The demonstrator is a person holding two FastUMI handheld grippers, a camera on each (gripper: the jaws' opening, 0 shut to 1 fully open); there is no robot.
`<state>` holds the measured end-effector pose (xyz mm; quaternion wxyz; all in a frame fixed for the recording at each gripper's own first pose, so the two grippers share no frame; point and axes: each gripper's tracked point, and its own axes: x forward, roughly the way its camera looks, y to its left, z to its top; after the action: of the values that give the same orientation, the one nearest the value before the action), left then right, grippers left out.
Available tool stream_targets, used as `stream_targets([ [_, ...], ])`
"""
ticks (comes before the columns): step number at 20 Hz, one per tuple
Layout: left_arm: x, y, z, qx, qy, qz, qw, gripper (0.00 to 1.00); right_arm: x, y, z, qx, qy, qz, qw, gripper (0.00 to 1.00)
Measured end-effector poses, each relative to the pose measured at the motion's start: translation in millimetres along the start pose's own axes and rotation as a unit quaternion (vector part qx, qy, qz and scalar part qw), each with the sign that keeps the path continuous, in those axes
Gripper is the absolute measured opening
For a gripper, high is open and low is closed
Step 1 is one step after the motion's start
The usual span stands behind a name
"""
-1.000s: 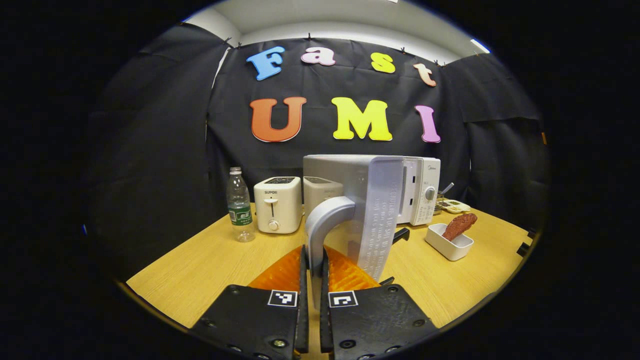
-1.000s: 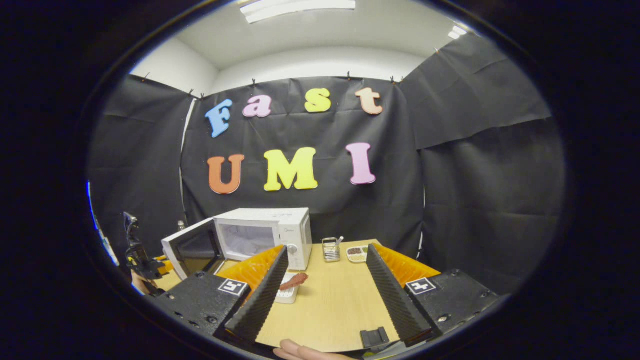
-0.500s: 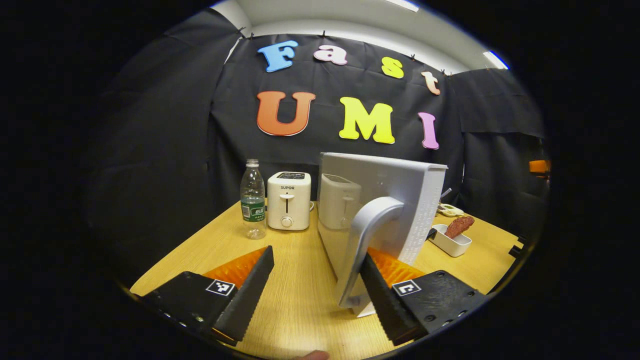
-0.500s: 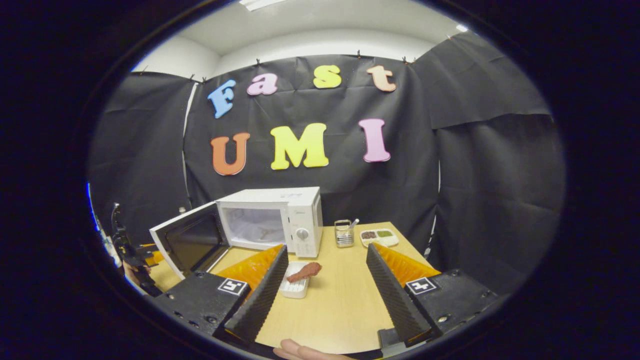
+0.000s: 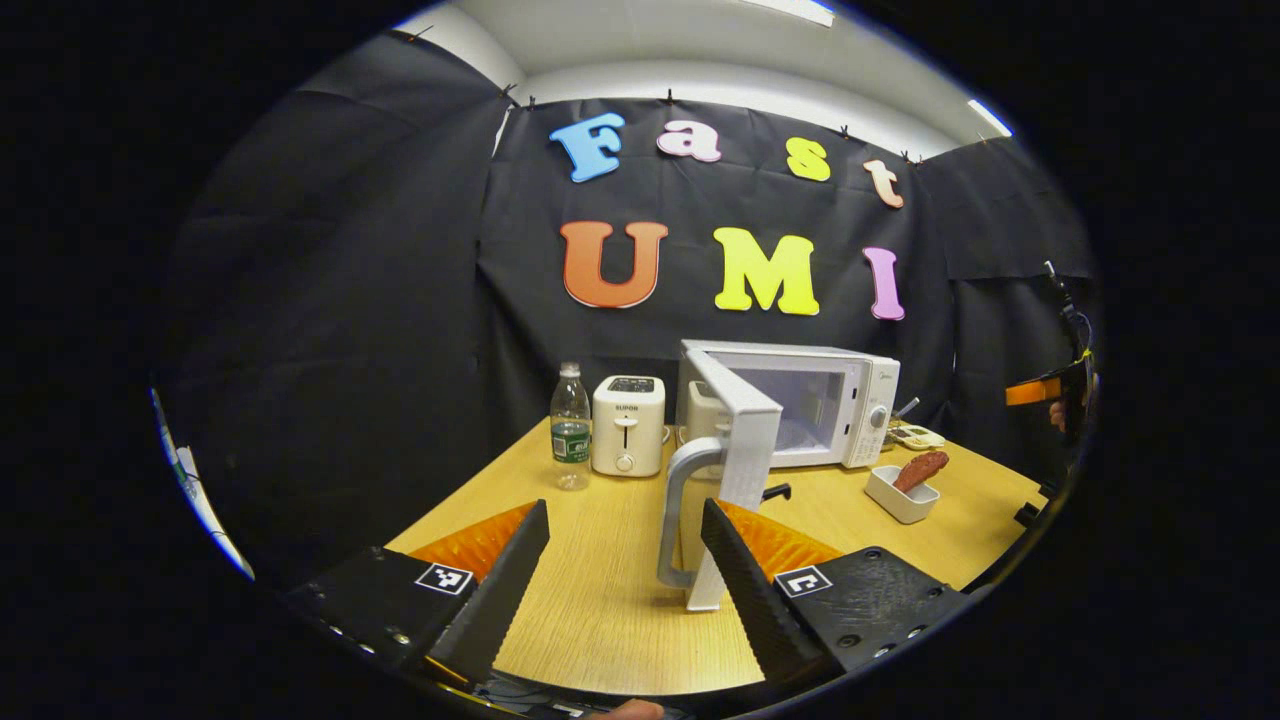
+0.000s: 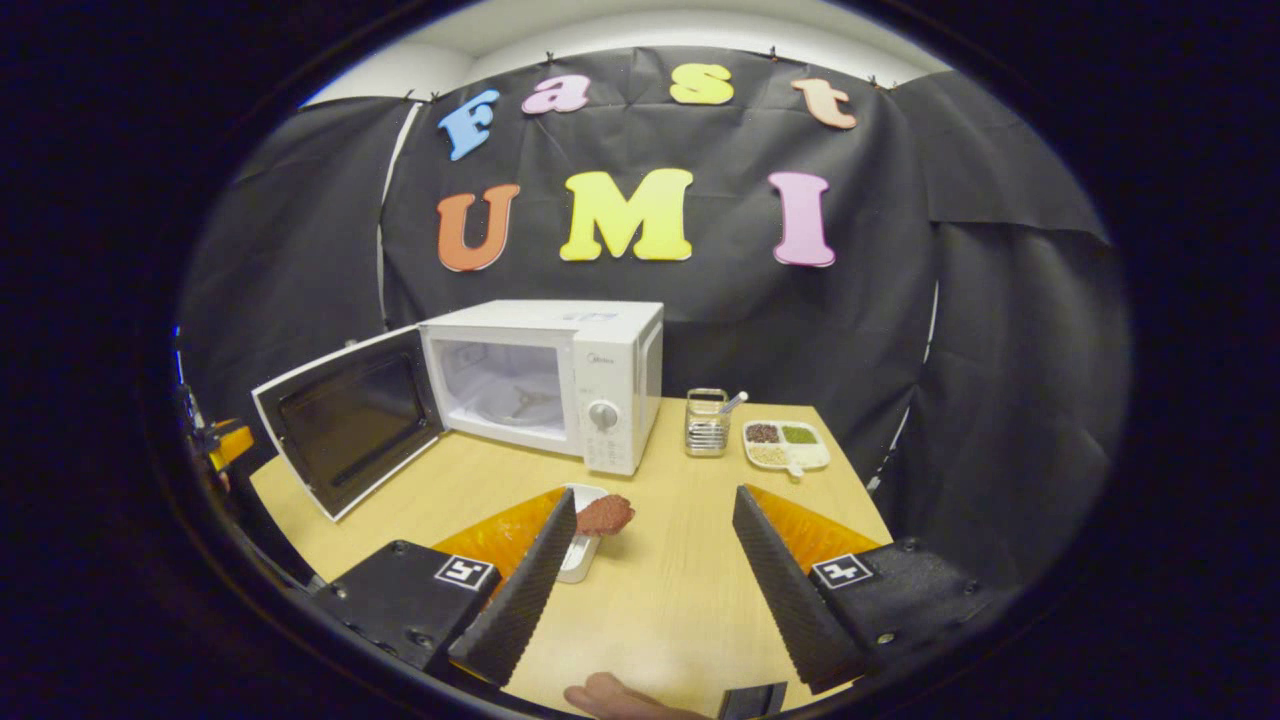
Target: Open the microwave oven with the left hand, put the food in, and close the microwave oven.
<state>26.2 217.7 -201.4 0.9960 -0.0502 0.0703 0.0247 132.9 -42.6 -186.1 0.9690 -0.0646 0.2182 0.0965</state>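
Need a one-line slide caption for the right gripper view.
Open hand-held gripper faces open microwave, food in its dish ahead.

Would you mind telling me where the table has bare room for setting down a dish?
Bare wood lies between the white dish and the table's right edge. The far end is crowded: microwave, metal cup, sectioned tray.

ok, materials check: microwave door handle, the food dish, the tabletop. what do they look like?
Door handle: looks like moulded plastic, pale grey, smooth satin sheen, one curved piece.
Food dish: white, rectangular, thick rounded rim; ceramic or plastic, can't tell which.
Tabletop: light wood grain, flat and even, matte; likely laminate or veneer rather than solid wood, though the look leaves that open.
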Motion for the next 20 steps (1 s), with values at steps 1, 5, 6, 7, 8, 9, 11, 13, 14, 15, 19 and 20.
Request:
stream_targets([
  [1, -5.8, -2.8, 13.3, 0.0, -0.009, 0.007, 1.0, 0.93, 10.3, -3.2, 0.4, 0.005, 0.01, 0.012, 1.0, 1.0],
  [5, -23.0, -32.4, 68.7, -0.027, -0.048, 0.006, 0.998, 0.94, 54.6, -9.6, -5.3, 0.034, 0.066, 0.06, 0.995, 1.0],
  [6, -23.4, -39.1, 78.2, -0.036, -0.049, 0.005, 0.998, 0.94, 66.7, -9.7, -8.7, 0.042, 0.083, 0.074, 0.993, 1.0],
  [7, -23.5, -44.6, 87.9, -0.045, -0.051, 0.004, 0.998, 0.94, 76.3, -8.3, -15.5, 0.051, 0.101, 0.093, 0.989, 0.91],
  [8, -22.3, -52.5, 96.6, -0.051, -0.054, 0.0, 0.997, 0.94, 86.2, -6.2, -19.9, 0.063, 0.117, 0.11, 0.985, 0.99],
  [9, -20.9, -58.5, 105.5, -0.055, -0.061, -0.002, 0.997, 0.94, 96.4, -4.5, -27.7, 0.074, 0.135, 0.123, 0.98, 0.96],
  [11, -15.9, -73.0, 118.7, -0.064, -0.071, -0.011, 0.995, 0.94, 117.1, -1.7, -40.7, 0.091, 0.164, 0.145, 0.971, 0.95],
  [13, -11.7, -87.1, 122.1, -0.06, -0.072, -0.022, 0.995, 0.93, 135.1, 3.9, -51.7, 0.114, 0.189, 0.168, 0.961, 0.95],
  [14, -8.9, -93.1, 121.7, -0.053, -0.068, -0.027, 0.996, 0.94, 142.2, 8.7, -57.1, 0.129, 0.203, 0.184, 0.953, 0.94],
  [15, -6.9, -97.2, 125.1, -0.047, -0.072, -0.03, 0.996, 0.94, 147.5, 15.9, -62.2, 0.144, 0.215, 0.198, 0.946, 0.8],
  [19, 1.6, -118.5, 130.4, -0.025, -0.072, -0.039, 0.996, 0.94, 164.5, 39.5, -71.7, 0.185, 0.238, 0.248, 0.921, 0.8],
  [20, 1.6, -125.1, 131.5, -0.022, -0.071, -0.046, 0.996, 0.94, 165.7, 47.1, -72.2, 0.2, 0.245, 0.262, 0.912, 0.76],
])
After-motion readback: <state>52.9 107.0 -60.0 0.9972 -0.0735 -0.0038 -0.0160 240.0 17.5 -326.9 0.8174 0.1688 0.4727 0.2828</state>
